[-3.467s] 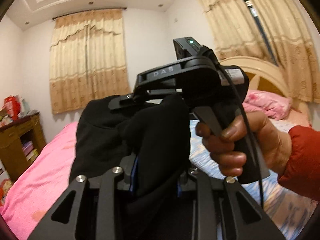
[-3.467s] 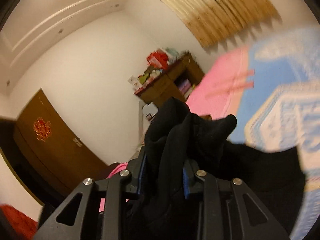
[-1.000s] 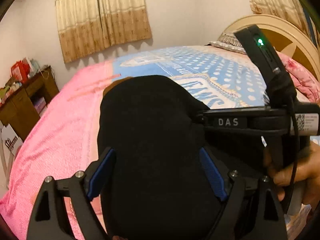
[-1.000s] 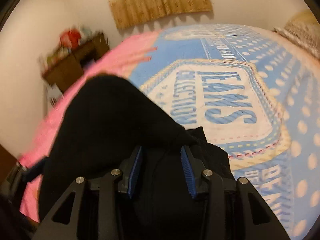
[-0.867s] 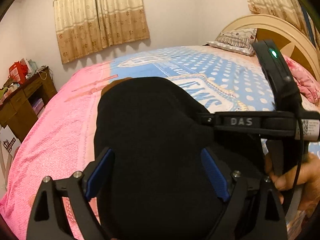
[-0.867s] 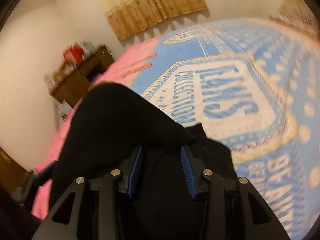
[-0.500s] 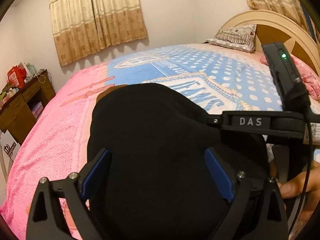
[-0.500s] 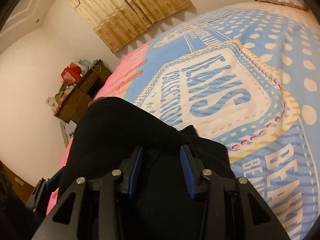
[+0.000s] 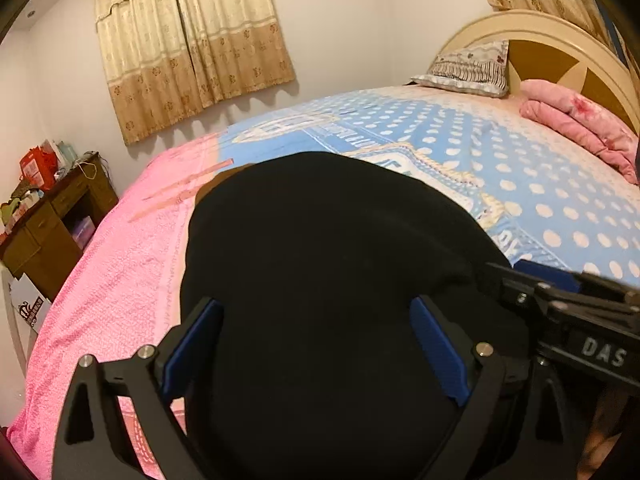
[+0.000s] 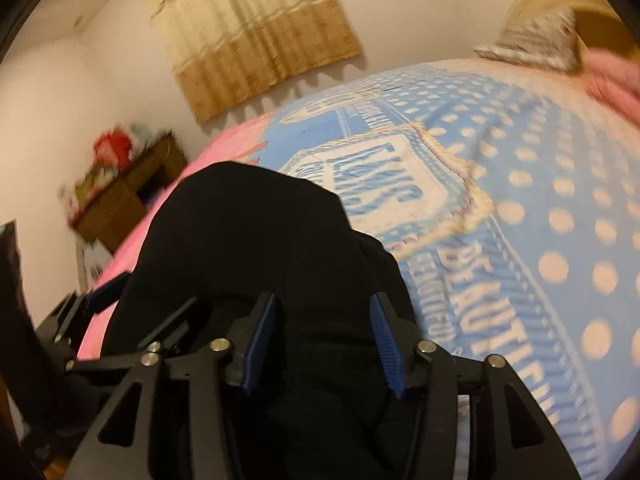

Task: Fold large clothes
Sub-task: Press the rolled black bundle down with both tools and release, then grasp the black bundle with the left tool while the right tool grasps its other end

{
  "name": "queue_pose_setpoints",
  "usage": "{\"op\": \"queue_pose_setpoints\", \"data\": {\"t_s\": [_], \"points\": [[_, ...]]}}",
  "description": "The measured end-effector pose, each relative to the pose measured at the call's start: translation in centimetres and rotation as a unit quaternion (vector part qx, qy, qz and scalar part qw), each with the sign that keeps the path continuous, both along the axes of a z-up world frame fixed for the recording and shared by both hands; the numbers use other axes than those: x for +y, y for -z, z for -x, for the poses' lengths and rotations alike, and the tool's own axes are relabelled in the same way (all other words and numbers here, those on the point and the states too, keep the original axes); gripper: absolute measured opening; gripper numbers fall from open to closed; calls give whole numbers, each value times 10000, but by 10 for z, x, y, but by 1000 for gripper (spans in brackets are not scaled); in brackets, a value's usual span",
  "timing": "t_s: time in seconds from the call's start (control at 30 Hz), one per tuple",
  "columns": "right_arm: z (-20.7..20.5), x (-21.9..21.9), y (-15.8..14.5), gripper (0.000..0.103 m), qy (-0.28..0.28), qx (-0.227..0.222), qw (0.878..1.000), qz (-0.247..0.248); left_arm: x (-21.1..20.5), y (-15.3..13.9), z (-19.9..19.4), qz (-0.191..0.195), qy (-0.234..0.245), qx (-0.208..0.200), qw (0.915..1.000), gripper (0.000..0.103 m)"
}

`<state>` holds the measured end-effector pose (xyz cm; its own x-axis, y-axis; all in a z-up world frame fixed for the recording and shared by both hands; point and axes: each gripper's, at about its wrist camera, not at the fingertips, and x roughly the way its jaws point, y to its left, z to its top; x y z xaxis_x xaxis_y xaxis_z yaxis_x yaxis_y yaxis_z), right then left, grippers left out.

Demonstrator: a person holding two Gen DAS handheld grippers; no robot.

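Note:
A large black garment (image 9: 328,264) lies in a folded heap on the bed, near its front edge. My left gripper (image 9: 316,344) is open, its blue pads wide apart on either side of the cloth. The right gripper's body (image 9: 576,320) shows at the right of the left wrist view. In the right wrist view the same garment (image 10: 256,240) fills the lower middle. My right gripper (image 10: 322,340) is open, its blue pads spread either side of the cloth and not pinching it. This view is blurred.
The bed has a pink cover (image 9: 120,272) on the left and a blue dotted blanket (image 9: 500,160) on the right. A pillow (image 9: 464,68) and pink quilt (image 9: 580,128) lie by the headboard. A wooden cabinet (image 9: 44,216) stands left of the bed.
Both grippers came down from holding the garment in the air to the bed. The left opened first; the right has now opened and let go. The right gripper has slid lower in the left view.

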<state>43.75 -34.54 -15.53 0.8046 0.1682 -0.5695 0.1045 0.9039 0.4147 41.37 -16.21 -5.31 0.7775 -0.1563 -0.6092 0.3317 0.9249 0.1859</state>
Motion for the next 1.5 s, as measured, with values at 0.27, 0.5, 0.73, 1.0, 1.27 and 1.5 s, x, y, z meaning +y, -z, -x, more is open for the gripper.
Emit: {"op": "queue_pose_setpoints", "data": {"t_s": [0.27,0.5,0.73,1.0,1.27,1.5], "points": [[-6,-19,22,81,154,48,9965,-822,4,-1,-1,45,-29,43,10000,98],[13,-38,20,83,30,429,9836,-1751,8,-10,11,39,79,38,10000,99],[43,-44,-8,83,-118,459,9872,-1523,50,-41,20,452,898,366,9943,99],[26,-43,-50,84,-462,221,9948,-877,102,-49,-20,1617,426,764,9829,101],[-41,-40,4,95,-1234,717,9836,-1105,66,5,-36,1688,615,1477,9726,103],[-39,-36,37,102,-2208,670,9567,-1774,62,4,-32,1499,709,1508,9746,103]]}}
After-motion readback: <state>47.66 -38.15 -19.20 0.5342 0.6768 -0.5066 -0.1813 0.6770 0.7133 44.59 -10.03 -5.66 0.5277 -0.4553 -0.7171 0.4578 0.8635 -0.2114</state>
